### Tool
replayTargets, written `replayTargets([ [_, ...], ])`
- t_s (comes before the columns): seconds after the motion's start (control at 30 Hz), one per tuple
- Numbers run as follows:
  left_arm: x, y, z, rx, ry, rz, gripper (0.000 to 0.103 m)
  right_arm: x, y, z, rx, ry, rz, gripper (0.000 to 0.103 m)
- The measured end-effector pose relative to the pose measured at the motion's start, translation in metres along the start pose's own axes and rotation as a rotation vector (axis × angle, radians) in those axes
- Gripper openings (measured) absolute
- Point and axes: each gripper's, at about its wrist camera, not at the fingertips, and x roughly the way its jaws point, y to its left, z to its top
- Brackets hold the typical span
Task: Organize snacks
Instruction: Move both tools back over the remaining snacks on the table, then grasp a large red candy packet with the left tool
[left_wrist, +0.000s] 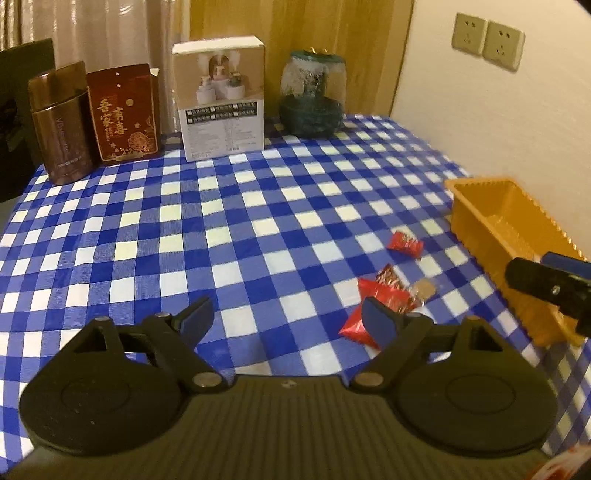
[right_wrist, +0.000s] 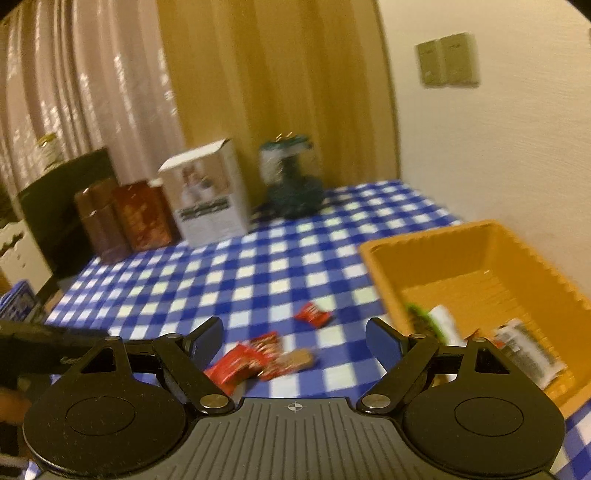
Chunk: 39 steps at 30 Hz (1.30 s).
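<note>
— Left gripper (left_wrist: 288, 319) spread wide, nothing in it, over the checked cloth (left_wrist: 221, 229).
— Right gripper (right_wrist: 293, 341) gaping too (blurry view). Red snack packets (right_wrist: 255, 360) lie loose beside the orange basket (right_wrist: 384, 273); two wrappers (right_wrist: 439, 323) already inside.

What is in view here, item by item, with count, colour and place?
Tablecloth: one, blue and white check, covers the table.
Tray: one, orange, right side; at least two packets inside.
Red snacks: about four, loose on the cloth left of the tray, one apart, the others clustered.
Brown snack: one, in the cluster.
Tin: one, brown, back left.
Red box: one, beside the tin.
White box: one, back centre.
Jar: one, clear over dark green, back.
Sockets: two, beige, on the wall.
Left gripper: open, empty.
Right gripper: open, empty.
</note>
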Motion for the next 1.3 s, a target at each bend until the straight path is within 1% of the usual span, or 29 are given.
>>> replayTargets([
  [0.07, 0.002, 0.001, -0.002, 0.012, 0.009, -0.009, 0.085, 0.006, 0.004, -0.004, 0.001, 0.031, 0.014, 0.084],
  [0.13, 0.005, 0.002, -0.003, 0.023, 0.022, -0.034, 0.085, 0.011, 0.004, -0.007, 0.017, 0.062, 0.025, 0.084],
  [0.23, 0.01, -0.001, -0.007, 0.062, 0.039, -0.069, 0.085, 0.017, 0.002, -0.011, 0.029, 0.094, 0.012, 0.083],
  [0.3, 0.015, -0.005, -0.008, 0.079, 0.051, -0.08, 0.085, 0.02, 0.0, -0.012, 0.042, 0.11, 0.004, 0.083],
  [0.4, 0.02, -0.011, -0.007, 0.089, 0.05, -0.13, 0.085, 0.02, -0.003, -0.01, 0.05, 0.108, -0.008, 0.081],
  [0.47, 0.024, -0.017, -0.006, 0.111, 0.046, -0.157, 0.08, 0.019, -0.003, -0.009, 0.049, 0.101, -0.016, 0.079],
  [0.53, 0.029, -0.023, -0.005, 0.134, 0.05, -0.183, 0.071, 0.019, -0.005, -0.008, 0.054, 0.102, -0.019, 0.077],
  [0.57, 0.032, -0.027, -0.004, 0.147, 0.051, -0.192, 0.068, 0.019, -0.006, -0.008, 0.061, 0.1, -0.022, 0.076],
  [0.63, 0.038, -0.035, -0.004, 0.182, 0.055, -0.198, 0.059, 0.017, -0.007, -0.006, 0.066, 0.084, -0.029, 0.073],
  [0.73, 0.046, -0.046, -0.005, 0.223, 0.056, -0.212, 0.055, 0.012, -0.01, -0.003, 0.073, 0.055, -0.044, 0.072],
  [0.77, 0.049, -0.049, -0.006, 0.231, 0.059, -0.212, 0.053, 0.011, -0.011, -0.002, 0.077, 0.052, -0.048, 0.072],
  [0.83, 0.055, -0.055, -0.007, 0.251, 0.069, -0.206, 0.045, 0.012, -0.012, -0.001, 0.085, 0.053, -0.05, 0.072],
  [0.93, 0.062, -0.059, -0.009, 0.258, 0.078, -0.188, 0.04, 0.013, -0.013, -0.001, 0.087, 0.057, -0.047, 0.072],
  [1.07, 0.065, -0.056, -0.009, 0.224, 0.084, -0.18, 0.037, 0.014, -0.01, -0.002, 0.074, 0.059, -0.045, 0.072],
  [1.17, 0.064, -0.051, -0.008, 0.202, 0.088, -0.17, 0.032, 0.015, -0.007, -0.003, 0.069, 0.064, -0.042, 0.072],
  [1.3, 0.058, -0.035, -0.002, 0.146, 0.078, -0.112, 0.03, 0.019, -0.003, -0.005, 0.055, 0.073, -0.036, 0.072],
])
